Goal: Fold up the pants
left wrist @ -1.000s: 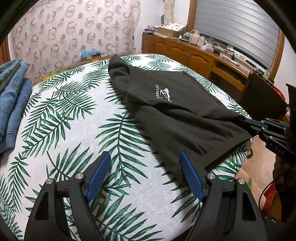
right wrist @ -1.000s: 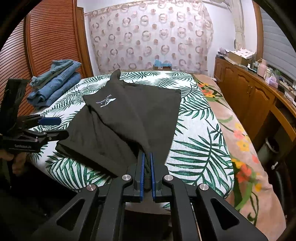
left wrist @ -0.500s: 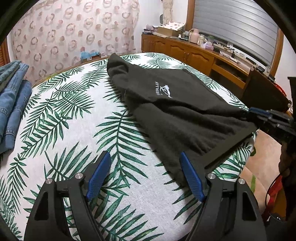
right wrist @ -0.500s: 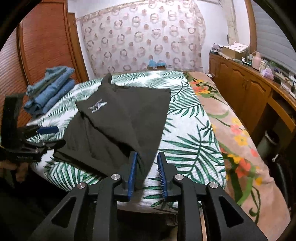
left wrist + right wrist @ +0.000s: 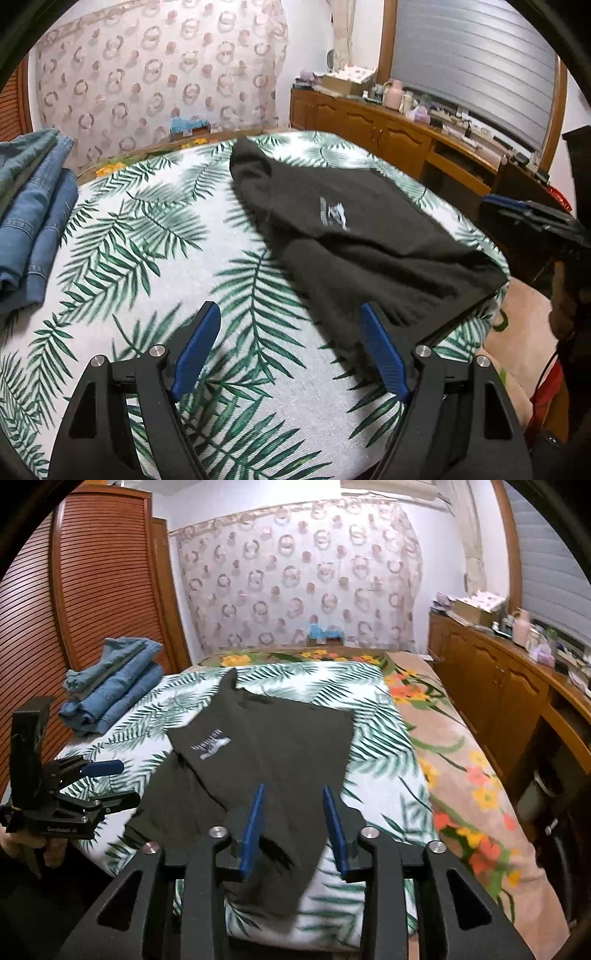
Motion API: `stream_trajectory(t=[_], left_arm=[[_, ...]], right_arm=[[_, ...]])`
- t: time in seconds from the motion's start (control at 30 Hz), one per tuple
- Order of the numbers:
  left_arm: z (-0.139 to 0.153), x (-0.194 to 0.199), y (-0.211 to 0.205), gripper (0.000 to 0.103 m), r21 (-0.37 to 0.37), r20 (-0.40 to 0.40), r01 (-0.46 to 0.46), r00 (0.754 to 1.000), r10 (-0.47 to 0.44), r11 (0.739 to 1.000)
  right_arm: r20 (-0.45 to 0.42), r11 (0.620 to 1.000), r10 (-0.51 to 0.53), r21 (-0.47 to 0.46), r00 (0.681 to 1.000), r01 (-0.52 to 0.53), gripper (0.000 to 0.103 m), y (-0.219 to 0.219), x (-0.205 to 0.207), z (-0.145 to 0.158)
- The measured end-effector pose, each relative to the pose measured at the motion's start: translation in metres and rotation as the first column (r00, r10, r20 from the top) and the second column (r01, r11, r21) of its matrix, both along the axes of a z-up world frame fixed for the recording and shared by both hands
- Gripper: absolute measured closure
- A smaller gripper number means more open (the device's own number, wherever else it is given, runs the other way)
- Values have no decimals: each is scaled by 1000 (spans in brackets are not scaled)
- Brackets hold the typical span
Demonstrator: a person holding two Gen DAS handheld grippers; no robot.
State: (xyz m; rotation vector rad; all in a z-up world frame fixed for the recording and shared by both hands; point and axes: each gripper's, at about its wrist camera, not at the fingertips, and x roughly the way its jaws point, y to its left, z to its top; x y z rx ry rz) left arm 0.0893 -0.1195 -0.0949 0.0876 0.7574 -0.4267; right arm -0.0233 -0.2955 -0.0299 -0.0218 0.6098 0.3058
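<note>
At the bed's near edge both tools are spread and hold nothing, the right tool point(image 5: 295, 827) just above the hem of the black pants point(image 5: 266, 746) and the left tool point(image 5: 291, 350) beside their other corner. The pants lie flat across the leaf-print bed point(image 5: 147, 258), seemingly folded once lengthwise; the next move is probably to pinch both near corners and carry them toward the far end. Folded jeans point(image 5: 110, 694) sit at the far left corner.

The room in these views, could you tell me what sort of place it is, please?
Most likely a home bedroom: a bed with a leaf-print sheet, a louvred wooden wardrobe, and a long wooden cabinet cluttered with household items.
</note>
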Motion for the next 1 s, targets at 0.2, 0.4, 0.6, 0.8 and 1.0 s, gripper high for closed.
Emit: stream_trajectory(t=[0.2,0.4,0.6,0.8,1.0], left_arm=[[7,2,12,24,-14,11,-33,999,33,999],[11,4,23,24,-33,24,-67,997,68,997],[13,6,32,24,-41,33,-87,996,89,995],[13,7,37,24,-49,33,-99,994,101,994],[10,8,43,24,-57,31,-107,994,109,993]], right_arm=[[-11,996,80,-28,997,-80,67,30,24,-4],[-62,986,164,-30,985,-166,67,55,52,-14],[-99,976,193,-80,976,-201,67,75,75,-25],[-117,970,207,-108,971,-220,67,90,94,-26],[-124,965,223,-108,967,-237,67,109,114,-24]])
